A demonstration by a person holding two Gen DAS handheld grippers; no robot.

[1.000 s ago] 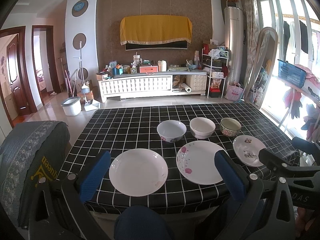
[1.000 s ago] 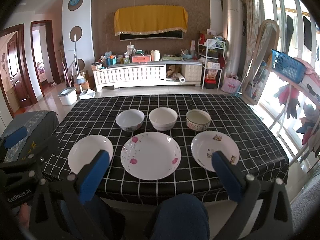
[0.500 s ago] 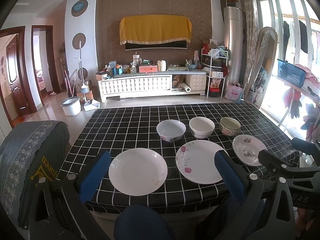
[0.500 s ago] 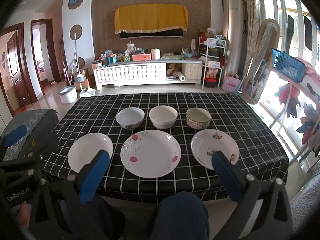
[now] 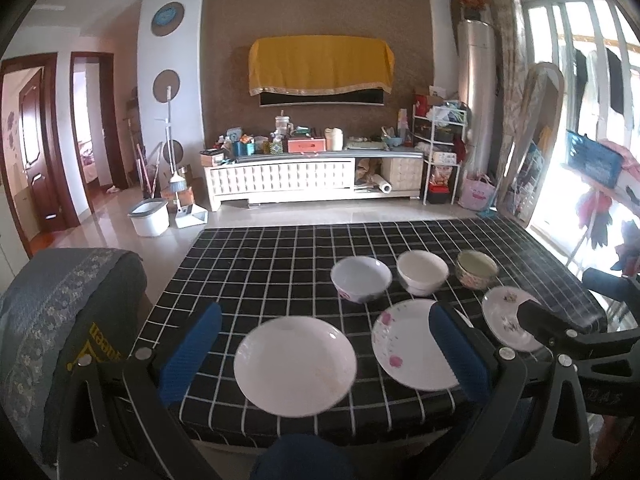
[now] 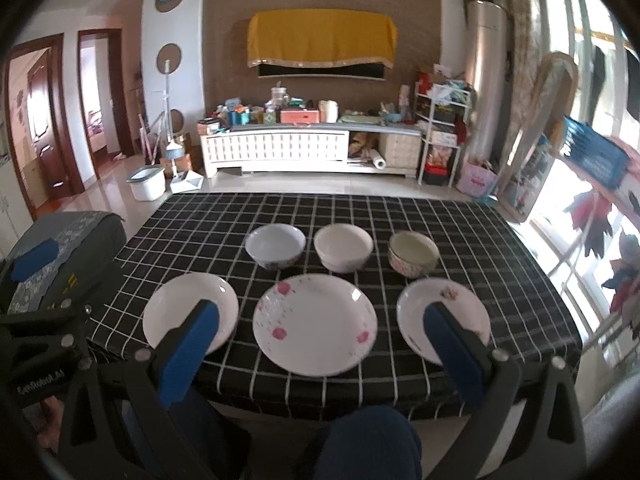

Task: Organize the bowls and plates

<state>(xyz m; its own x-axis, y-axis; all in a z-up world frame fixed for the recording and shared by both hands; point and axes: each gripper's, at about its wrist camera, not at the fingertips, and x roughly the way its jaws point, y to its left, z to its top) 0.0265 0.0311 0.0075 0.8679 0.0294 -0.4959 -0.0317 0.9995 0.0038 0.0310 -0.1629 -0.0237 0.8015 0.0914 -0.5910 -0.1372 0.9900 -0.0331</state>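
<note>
Left gripper [image 5: 324, 344]: jaws spread wide, nothing between the blue pads — it hangs over the near edge of the table, touching no dish.
Between the left jaws: the plain white plate [image 5: 295, 366] sits squarely in the gap, flat on the checked cloth [image 5: 256, 264].
At the left gripper's right-hand finger: the pink-flowered plate [image 5: 404, 348] lies partly behind that finger, just beside the plain one and apart from it.
Beyond the left jaws: three bowls in a row — a white bowl with a pattern low on its side [image 5: 361, 279], a cream bowl [image 5: 422, 272], and a floral bowl [image 5: 476, 269].
Right gripper [image 6: 320, 346]: jaws equally wide, holding nothing, poised over the near table edge.
Between the right jaws: the pink-flowered plate [image 6: 315, 324] fills the gap.
Behind the right gripper's fingers: the plain white plate [image 6: 188, 306] is partly covered by the left-hand finger, and the small decorated plate [image 6: 444, 308] by the right-hand one.
Beyond the right jaws: the same row of bowls, each standing upright and apart from its neighbours.
Further out: a grey covered chair [image 5: 52, 320] beside the table, then a white TV cabinet [image 6: 276, 150] against the far wall under a screen draped in a yellow cloth [image 6: 320, 42].
</note>
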